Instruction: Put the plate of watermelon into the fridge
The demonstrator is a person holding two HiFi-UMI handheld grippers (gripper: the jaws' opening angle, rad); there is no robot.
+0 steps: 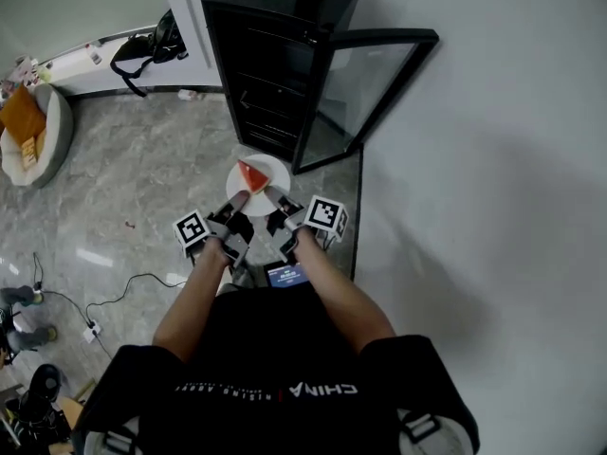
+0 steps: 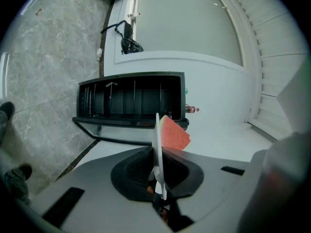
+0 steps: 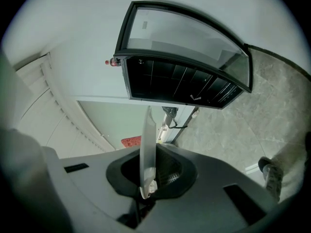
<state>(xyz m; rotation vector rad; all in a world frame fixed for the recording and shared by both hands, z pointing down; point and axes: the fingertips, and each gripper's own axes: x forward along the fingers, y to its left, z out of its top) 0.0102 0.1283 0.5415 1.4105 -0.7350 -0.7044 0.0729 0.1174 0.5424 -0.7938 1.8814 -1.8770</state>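
Left gripper (image 1: 237, 203), right gripper (image 1: 277, 200) clamp plate (image 1: 272, 171), head view alone shows whole watermelon (image 1: 252, 175)

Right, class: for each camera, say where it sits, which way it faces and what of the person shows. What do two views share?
Head view: on the head, looking down at the round white plate with red watermelon wedge; forearms, left claw and right claw show.
Left gripper view: on the left claw, facing the open black glass-door fridge; jaws pinch the plate.
Right gripper view: on the right claw, same.
Shared: plate edge-on, fridge.
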